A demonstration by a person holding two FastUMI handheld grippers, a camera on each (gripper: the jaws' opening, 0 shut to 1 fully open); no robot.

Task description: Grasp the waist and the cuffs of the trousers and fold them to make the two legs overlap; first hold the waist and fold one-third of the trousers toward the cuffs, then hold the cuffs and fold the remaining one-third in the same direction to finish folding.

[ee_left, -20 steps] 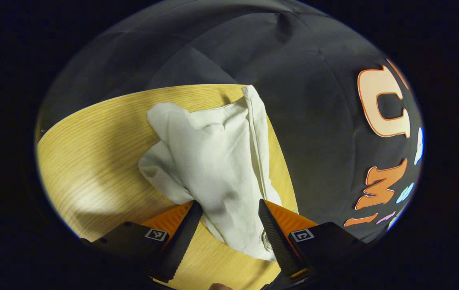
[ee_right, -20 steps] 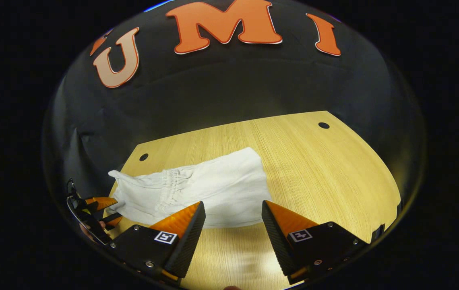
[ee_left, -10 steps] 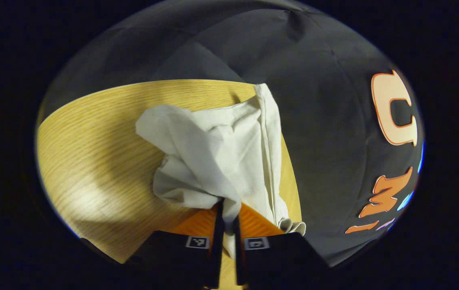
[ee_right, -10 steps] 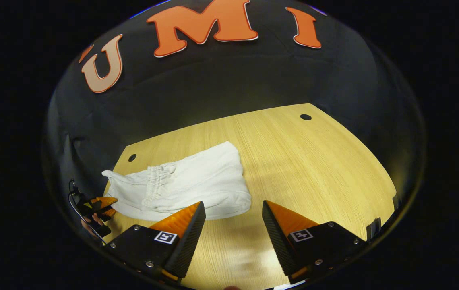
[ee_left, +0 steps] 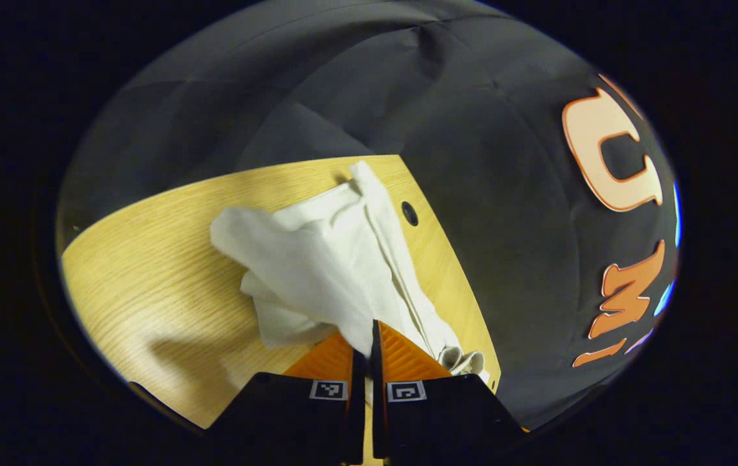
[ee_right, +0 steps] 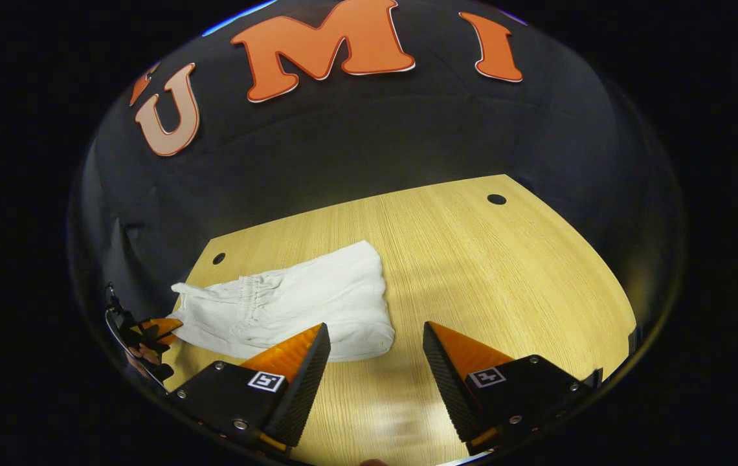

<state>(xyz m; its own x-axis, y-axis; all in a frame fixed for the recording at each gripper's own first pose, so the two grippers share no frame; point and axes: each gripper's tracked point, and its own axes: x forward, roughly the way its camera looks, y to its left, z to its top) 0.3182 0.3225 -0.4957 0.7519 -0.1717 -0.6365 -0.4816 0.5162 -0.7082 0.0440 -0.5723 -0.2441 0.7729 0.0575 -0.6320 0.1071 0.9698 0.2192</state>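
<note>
Left gripper: fingers together, clamped on a bunched edge of the trousers. Right gripper: fingers apart, holding nothing, poised above the table. In the right gripper view the trousers lie at the table's left, long axis left to right, folded end pointing right.

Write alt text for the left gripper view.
The left tool, jaws closed, pinches a fold of the crumpled white cloth trousers, which trail away from it across the light wooden table. Near the table's far edge, a small round hole sits just beside the trousers, with black cloth wall behind.
</note>
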